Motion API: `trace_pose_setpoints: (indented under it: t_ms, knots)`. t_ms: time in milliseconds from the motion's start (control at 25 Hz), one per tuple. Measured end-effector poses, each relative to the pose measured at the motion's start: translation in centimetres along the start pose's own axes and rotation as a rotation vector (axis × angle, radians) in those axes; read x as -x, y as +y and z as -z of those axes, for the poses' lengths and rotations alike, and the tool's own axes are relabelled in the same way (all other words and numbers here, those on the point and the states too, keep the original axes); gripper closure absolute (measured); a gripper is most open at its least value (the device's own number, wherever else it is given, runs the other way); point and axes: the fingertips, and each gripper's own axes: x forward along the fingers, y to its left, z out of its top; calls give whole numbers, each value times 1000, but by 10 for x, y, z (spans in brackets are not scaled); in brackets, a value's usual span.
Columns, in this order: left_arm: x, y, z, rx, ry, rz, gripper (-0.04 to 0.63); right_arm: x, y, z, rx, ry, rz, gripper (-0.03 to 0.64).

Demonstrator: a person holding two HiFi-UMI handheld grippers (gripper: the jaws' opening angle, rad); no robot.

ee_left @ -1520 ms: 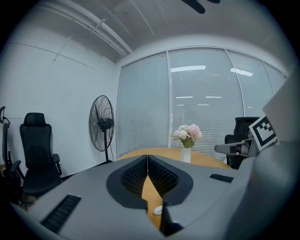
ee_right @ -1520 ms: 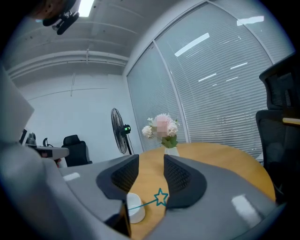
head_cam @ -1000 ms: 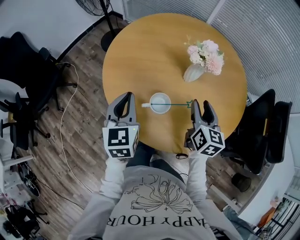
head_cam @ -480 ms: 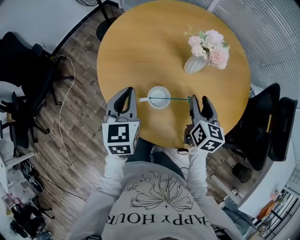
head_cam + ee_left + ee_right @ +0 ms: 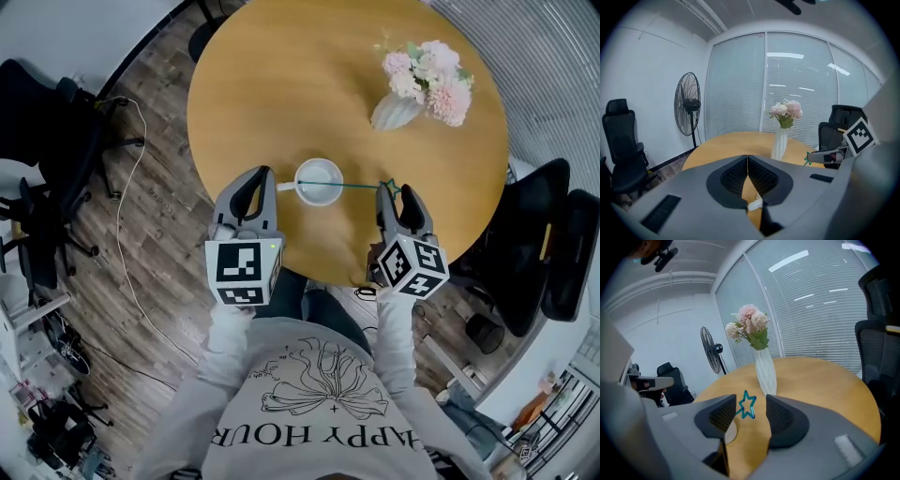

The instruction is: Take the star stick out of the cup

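Right tongs: released, jaws apart; the star head of the star stick stands in the gap between them and seems to touch neither pad.
Left tongs: clenched, pads meeting at the tips with nothing caught there; in the head view they hang just beside the cup's handle, at 9 o'clock of the cup.
Star stick: foot in the cup; thin shaft leaning out over the rim toward 3 o'clock; star at the outer end, between the jaws of the right tongs.
Cup: white, upright on the tabletop, near the person's edge; handle pointing to 9 o'clock.
Step in hand: by my reading, the grasp on the star end, not yet made.
Doing it well: close squarely on the star or on the shaft just below it; squeeze gently, since the wire looks thin and springy; draw it up and out along its own lean toward 3 o'clock, so it does not drag the rim and tip the cup; the left tongs could steady the handle.
Beyond: vase of pink flowers at 1 o'clock of the cup, well apart.
Hard to make out: the stick's foot is hidden inside the cup; a white sliver under the left jaws is probably the handle, contact not clear; most of the shaft is hidden behind a jaw in the right gripper view.
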Motion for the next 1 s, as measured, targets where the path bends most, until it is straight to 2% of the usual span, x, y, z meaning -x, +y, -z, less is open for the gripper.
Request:
trace_pose_setpoints:
  t_ms: [560, 1000]
  knots:
    - [-4, 4, 22, 22, 41, -8, 588, -13, 7, 24, -21, 53, -35, 419]
    - [-8, 7, 35, 37, 67, -8, 588, -22, 13, 35, -55, 57, -51, 422]
